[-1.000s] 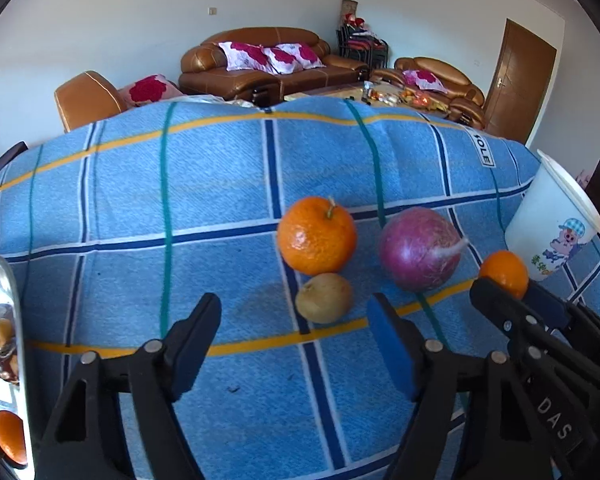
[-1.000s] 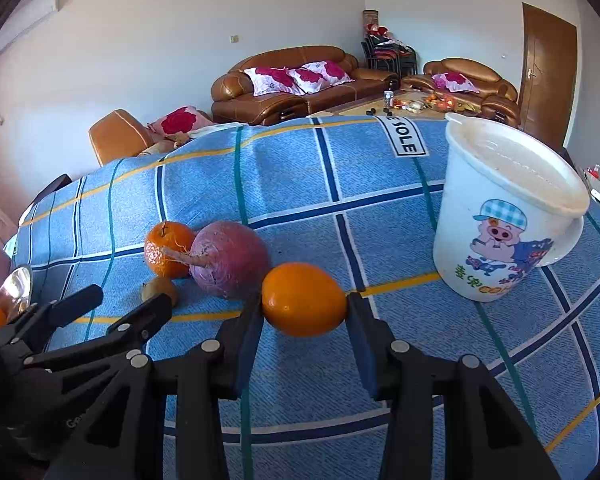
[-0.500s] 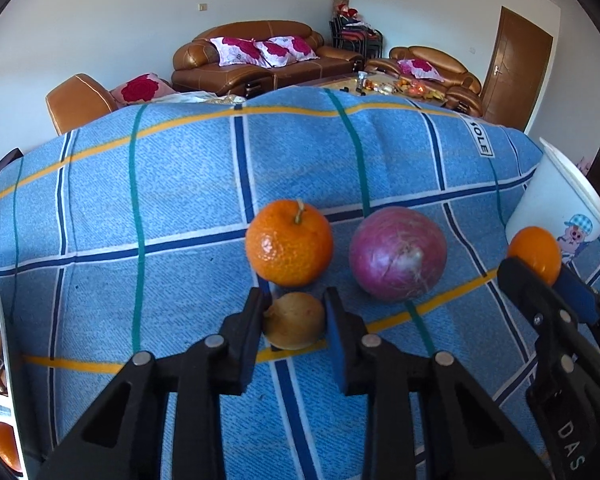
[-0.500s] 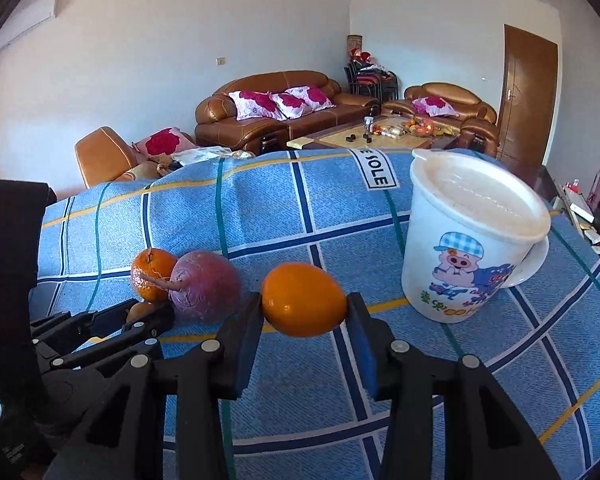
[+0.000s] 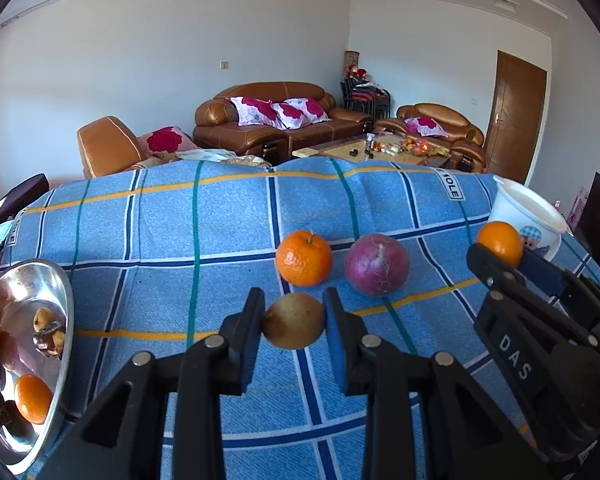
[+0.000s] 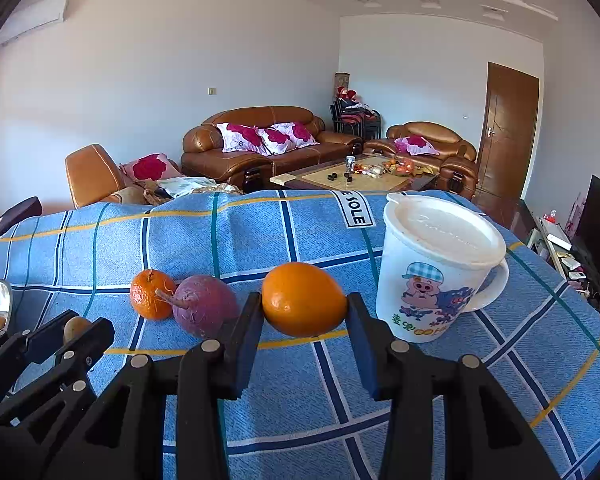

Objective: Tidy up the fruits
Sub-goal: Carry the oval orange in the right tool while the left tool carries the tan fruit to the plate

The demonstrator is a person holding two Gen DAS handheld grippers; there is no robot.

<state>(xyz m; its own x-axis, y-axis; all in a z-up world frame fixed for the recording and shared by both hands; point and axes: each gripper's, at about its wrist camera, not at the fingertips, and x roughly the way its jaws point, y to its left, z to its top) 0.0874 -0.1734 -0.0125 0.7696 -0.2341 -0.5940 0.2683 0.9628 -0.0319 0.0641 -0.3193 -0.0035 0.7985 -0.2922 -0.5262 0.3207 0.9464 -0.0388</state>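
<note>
Nearest to the left wrist camera, the left gripper (image 5: 294, 322), made of black plastic arms with blue rubber pads, pinches a small round brownish-yellow fruit with dull skin (image 5: 294, 321) between its two pads, and the fruit hangs a little above the cloth. In the other view the right gripper (image 6: 305, 314), of the same black and blue build, pinches a smooth glossy oval orange (image 6: 304, 299) in the same way, also clear of the cloth. Under both lies a woven blue checked tablecloth (image 5: 180, 280) with dark blue, white, yellow and green stripes; its weave looks coarse and it has soft folds at the far edge. At the left edge of the left view stands a shiny metal tray with a curved rim (image 5: 66, 320), which holds small oranges and some dark brown pieces. Just beyond the left gripper, on the cloth, sit a round mandarin with dimpled peel and a short stem (image 5: 304, 258) and, beside it to the right, a round purple-red fruit with matte skin and a dry stem (image 5: 377, 265); whether the two touch I cannot tell. Near the right gripper, to its right, stands a white plastic mug with a lid, a handle and a cartoon pig print (image 6: 436, 276). Far behind are brown leather sofas with pink flowered cushions (image 5: 276, 116) and a brown wooden door (image 5: 516, 112).
</note>
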